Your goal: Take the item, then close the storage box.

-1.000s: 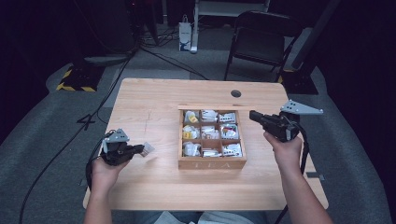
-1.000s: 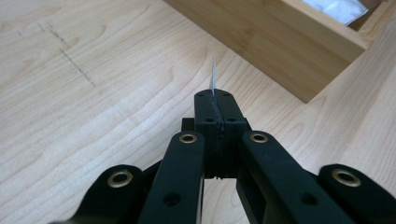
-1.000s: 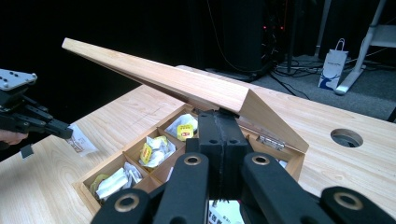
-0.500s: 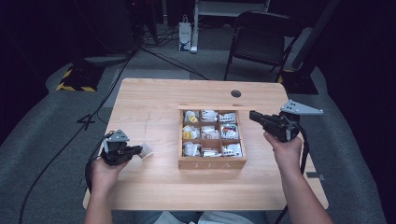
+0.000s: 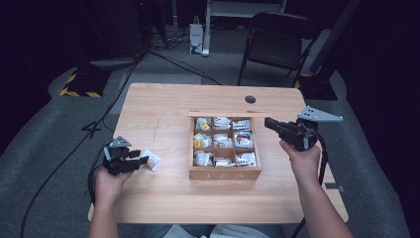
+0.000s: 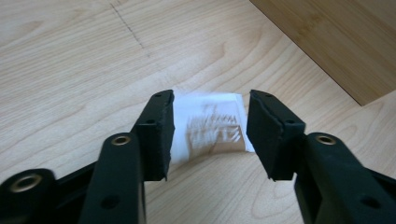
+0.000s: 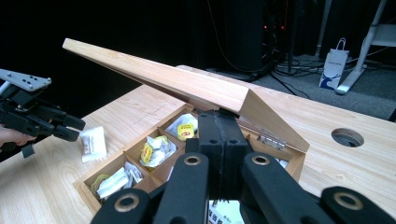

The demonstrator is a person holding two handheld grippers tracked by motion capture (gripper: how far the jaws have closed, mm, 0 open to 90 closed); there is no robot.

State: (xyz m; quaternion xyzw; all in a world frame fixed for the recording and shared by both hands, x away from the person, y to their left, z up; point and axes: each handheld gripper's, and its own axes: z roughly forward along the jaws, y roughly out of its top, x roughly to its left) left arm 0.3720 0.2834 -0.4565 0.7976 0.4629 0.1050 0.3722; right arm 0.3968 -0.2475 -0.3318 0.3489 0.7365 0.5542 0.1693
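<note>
One white tea packet lies on the table left of the tea box, between the left gripper's just-opened, parted jaws; the right gripper's jaws are together under the box lid

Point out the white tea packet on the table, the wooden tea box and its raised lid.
White paper tea packet (image 6: 212, 126), left gripper view: printed face between the open jaws.
Wooden compartmented tea box (image 5: 225, 174), high view: front wall.
Raised wooden lid (image 7: 154, 77), right gripper view: long front edge.
</note>
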